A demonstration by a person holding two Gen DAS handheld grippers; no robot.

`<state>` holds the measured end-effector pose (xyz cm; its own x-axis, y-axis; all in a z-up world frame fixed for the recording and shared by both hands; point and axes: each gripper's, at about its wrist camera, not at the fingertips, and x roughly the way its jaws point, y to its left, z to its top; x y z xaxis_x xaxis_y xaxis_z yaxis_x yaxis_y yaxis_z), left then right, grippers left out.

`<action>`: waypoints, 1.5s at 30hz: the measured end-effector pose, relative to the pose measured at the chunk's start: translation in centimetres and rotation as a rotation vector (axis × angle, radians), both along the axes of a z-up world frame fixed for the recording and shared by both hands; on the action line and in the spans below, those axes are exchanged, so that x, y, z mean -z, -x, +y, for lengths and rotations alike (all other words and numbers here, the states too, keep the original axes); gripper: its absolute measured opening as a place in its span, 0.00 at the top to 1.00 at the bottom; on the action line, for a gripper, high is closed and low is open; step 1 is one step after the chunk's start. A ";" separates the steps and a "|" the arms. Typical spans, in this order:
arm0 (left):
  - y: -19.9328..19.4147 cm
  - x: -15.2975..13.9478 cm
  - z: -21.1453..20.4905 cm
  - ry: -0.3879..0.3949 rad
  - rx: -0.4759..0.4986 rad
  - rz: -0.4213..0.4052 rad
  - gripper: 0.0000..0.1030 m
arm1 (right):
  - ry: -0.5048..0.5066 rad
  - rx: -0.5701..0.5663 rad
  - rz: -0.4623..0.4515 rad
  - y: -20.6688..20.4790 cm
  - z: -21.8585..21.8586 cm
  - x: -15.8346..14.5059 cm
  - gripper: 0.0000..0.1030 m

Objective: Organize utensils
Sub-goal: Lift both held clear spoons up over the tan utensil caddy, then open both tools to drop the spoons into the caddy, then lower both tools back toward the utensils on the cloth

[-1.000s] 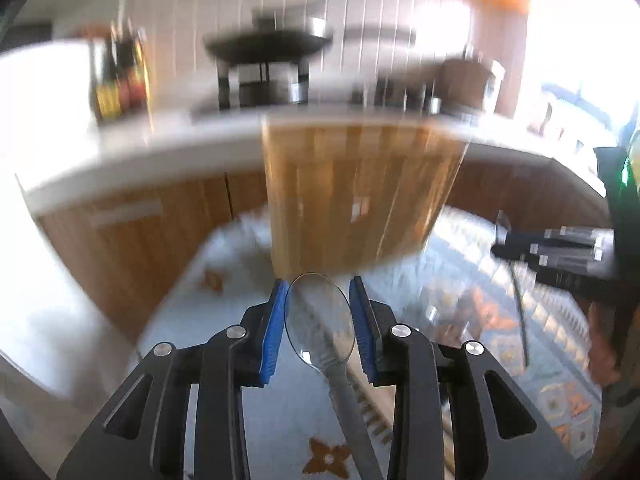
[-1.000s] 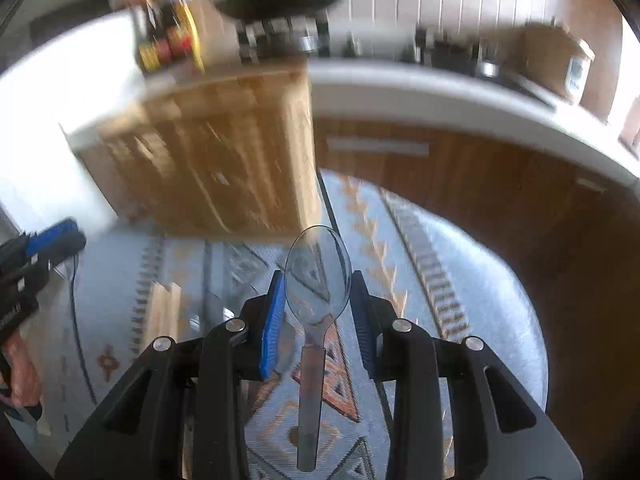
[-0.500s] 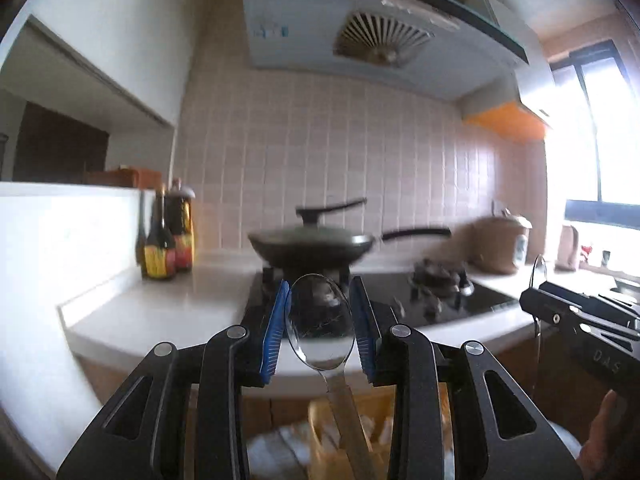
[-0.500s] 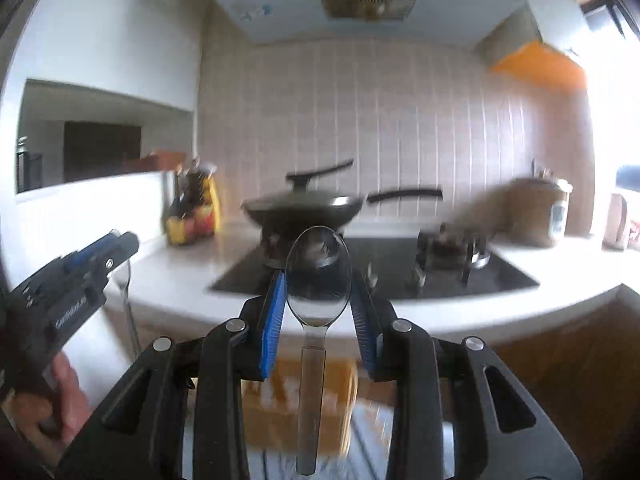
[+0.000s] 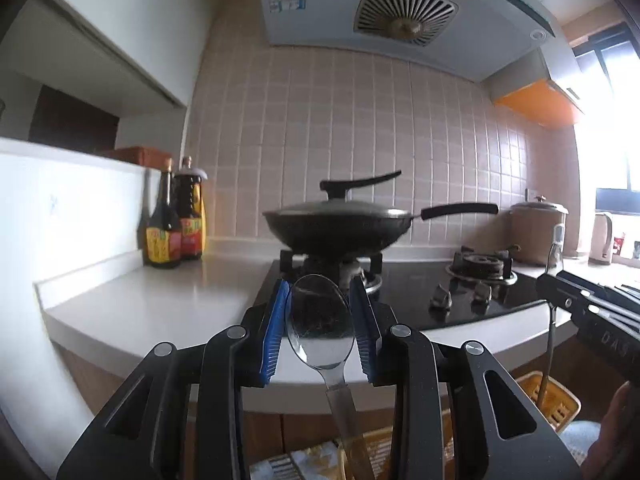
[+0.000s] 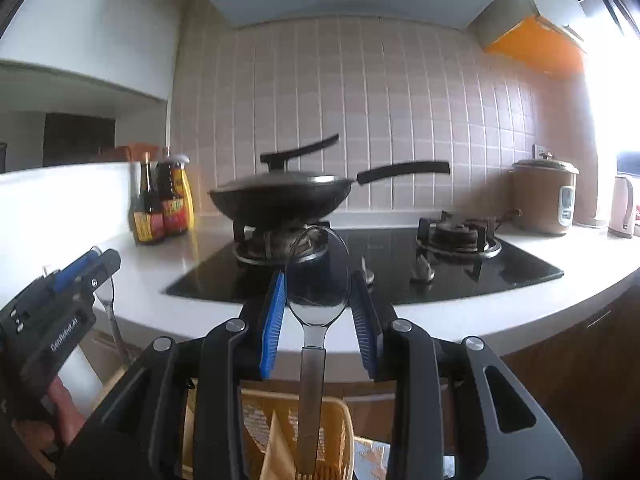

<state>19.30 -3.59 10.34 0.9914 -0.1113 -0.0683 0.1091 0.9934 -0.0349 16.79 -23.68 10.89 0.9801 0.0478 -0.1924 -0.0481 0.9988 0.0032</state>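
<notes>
The left gripper and right gripper each clamp a spoon by its bowl, left spoon, right spoon; handles hang toward a yellow basket, partly hidden below.

Hanging bowl-up: one shiny metal spoon with handle reaching into a yellow slotted basket, another spoon likewise.

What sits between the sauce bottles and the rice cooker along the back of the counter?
In the right wrist view, the lidded wok on its burner and an empty second burner lie between the sauce bottles and rice cooker.
</notes>
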 end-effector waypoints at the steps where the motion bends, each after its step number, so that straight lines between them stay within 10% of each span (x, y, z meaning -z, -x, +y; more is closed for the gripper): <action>1: 0.0 0.4 0.0 -0.001 0.006 0.007 0.71 | 0.002 -0.003 0.004 0.1 0.0 0.4 0.71; 16: 5.1 -1.3 3.3 0.088 0.098 0.137 0.53 | -0.069 -0.044 0.100 6.0 -2.4 -0.1 0.55; 23: 9.4 -2.5 4.6 0.048 0.217 0.369 0.51 | -0.074 -0.041 0.356 10.0 -3.3 -2.0 0.55; 36: 9.9 13.2 1.2 -0.070 0.421 1.012 0.51 | -0.281 -0.093 0.875 11.5 -5.2 8.2 0.55; 45: 10.9 16.0 -0.5 -0.176 0.351 1.020 0.54 | -0.284 -0.131 0.967 11.6 -4.5 12.0 0.55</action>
